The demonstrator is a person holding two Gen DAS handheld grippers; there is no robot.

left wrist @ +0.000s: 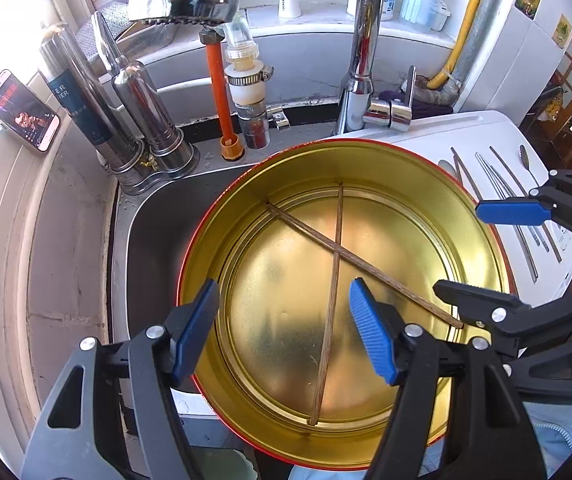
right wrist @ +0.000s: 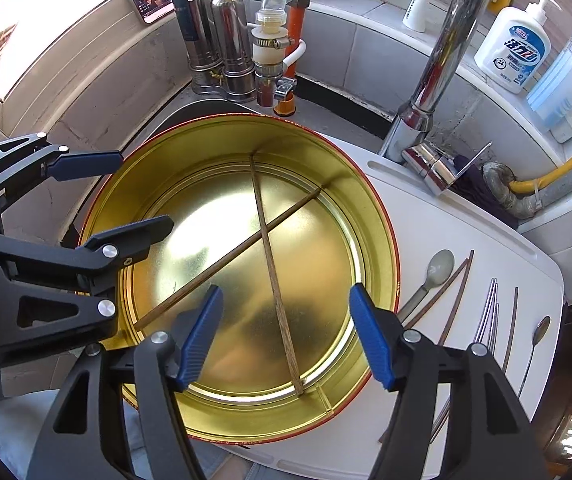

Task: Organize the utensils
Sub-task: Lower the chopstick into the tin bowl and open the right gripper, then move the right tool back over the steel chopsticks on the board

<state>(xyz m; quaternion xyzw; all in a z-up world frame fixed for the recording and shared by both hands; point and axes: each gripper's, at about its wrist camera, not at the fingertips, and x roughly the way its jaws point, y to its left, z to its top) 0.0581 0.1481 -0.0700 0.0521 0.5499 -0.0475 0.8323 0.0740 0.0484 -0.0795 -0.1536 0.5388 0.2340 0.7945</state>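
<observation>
My left tongs [left wrist: 284, 330] are spread wide with nothing between the blue pads, hanging over the near-left rim of the round gold tin [left wrist: 206, 240]. My right tongs [right wrist: 286, 334] are spread too and also empty, over the near part of the same tin [right wrist: 381, 216]. Each shows in the other's view, jaws apart there as well.

Done so far: 2 wooden chopsticks lie inside the tin, crossed in an X on the bottom. One [right wrist: 276, 280] runs near to far, the other [right wrist: 226, 260] slants across it from the near-left wall to the far-right wall. Both lie flat, ends against the wall, clear of my pads.

Left to do: everything on the white board [right wrist: 465, 216] to the right of the tin. I count a pale spoon [right wrist: 439, 264] nearest the tin, 2 brown chopsticks [right wrist: 451, 312] just beside it, a bundle of metal chopsticks [right wrist: 489, 312] farther right, 1 thin brown stick [right wrist: 511, 328], then a small metal spoon [right wrist: 539, 330] at the right edge. All loose, none in the tin.

My read: early on, 2 pieces in and most still out. Next pick looks like a reach right to the board. The tin sits partly over the sink [left wrist: 158, 216], partly on the board.
</observation>
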